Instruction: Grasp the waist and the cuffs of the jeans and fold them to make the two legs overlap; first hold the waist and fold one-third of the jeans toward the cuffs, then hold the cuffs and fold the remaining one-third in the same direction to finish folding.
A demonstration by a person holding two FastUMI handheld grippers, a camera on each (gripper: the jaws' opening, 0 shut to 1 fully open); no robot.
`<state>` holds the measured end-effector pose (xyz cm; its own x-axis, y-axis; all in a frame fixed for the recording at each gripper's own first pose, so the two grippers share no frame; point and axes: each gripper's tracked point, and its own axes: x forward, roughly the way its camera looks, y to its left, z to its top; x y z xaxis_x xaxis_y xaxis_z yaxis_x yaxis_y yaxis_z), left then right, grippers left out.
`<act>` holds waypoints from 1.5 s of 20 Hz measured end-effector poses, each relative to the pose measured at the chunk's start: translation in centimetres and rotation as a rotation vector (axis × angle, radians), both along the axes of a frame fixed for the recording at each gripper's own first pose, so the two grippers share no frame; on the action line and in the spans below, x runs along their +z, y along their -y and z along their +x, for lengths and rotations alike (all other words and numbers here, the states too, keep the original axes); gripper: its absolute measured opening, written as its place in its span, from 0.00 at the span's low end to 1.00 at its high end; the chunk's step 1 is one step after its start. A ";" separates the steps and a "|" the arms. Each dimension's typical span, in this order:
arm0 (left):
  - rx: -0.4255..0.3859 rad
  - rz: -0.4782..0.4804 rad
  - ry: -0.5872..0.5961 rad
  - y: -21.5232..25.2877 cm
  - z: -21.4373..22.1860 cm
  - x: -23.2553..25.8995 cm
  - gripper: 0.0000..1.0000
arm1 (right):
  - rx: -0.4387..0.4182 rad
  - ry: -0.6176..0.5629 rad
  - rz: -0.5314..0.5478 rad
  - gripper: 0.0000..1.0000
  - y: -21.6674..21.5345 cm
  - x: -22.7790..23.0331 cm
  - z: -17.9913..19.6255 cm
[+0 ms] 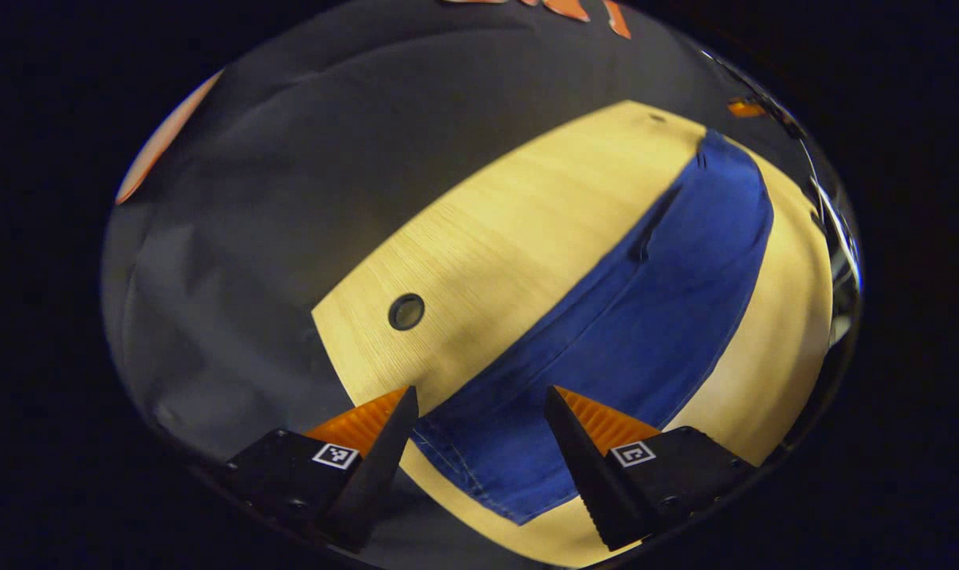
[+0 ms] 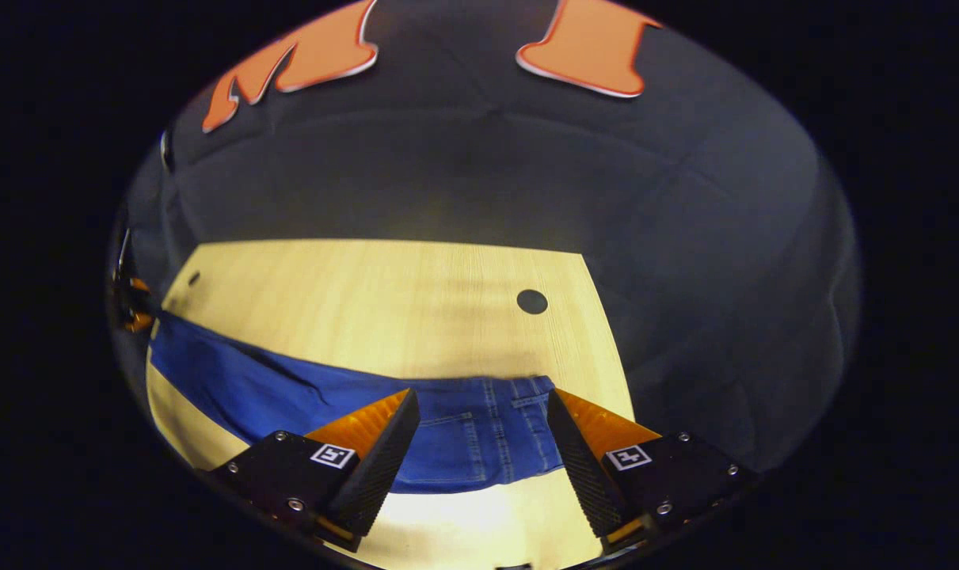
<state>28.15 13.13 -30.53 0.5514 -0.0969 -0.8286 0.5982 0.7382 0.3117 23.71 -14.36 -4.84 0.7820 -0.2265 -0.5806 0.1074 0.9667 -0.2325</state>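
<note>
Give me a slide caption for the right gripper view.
Open right gripper poised over the waist end of blue jeans lying on a wooden table.

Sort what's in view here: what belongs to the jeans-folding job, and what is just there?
Belongs to the job:
- jeans, lying flat on the table
- left gripper, open, at the cuff end
- right gripper, open, at the waist end

Just there:
- wooden table
- round hole in the table

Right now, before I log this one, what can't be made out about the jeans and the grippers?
- Jeans: whether the legs already overlap; left gripper view shows one flat band.
- Waist: right gripper's fingers cover its sides.
- Cuff end: tiny at the right gripper view's left rim.
- Left gripper: its height above the cloth is unclear.
</note>
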 end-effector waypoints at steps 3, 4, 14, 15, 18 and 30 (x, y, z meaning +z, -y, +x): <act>0.089 -0.077 0.138 0.5 0.0 1.7 0.99 | -0.021 0.093 0.164 0.99 0.3 -1.0 0.4; 0.122 -0.109 0.180 0.6 0.1 1.9 0.99 | -0.035 0.120 0.223 0.99 0.4 -1.3 0.5; 0.303 -0.224 0.340 5.3 -2.5 1.8 0.99 | -0.353 0.188 0.707 0.99 1.7 -4.9 -0.8; 0.311 -0.233 0.352 6.2 -3.5 1.6 0.99 | -0.388 0.188 0.772 0.99 1.7 -5.5 -0.5; 0.346 -0.249 0.360 8.3 -4.9 2.0 0.99 | -0.511 0.174 0.856 0.99 3.3 -7.1 -0.2; 0.431 -0.195 0.406 11.4 -7.1 4.8 0.99 | -0.659 0.084 1.045 0.99 3.2 -10.4 4.0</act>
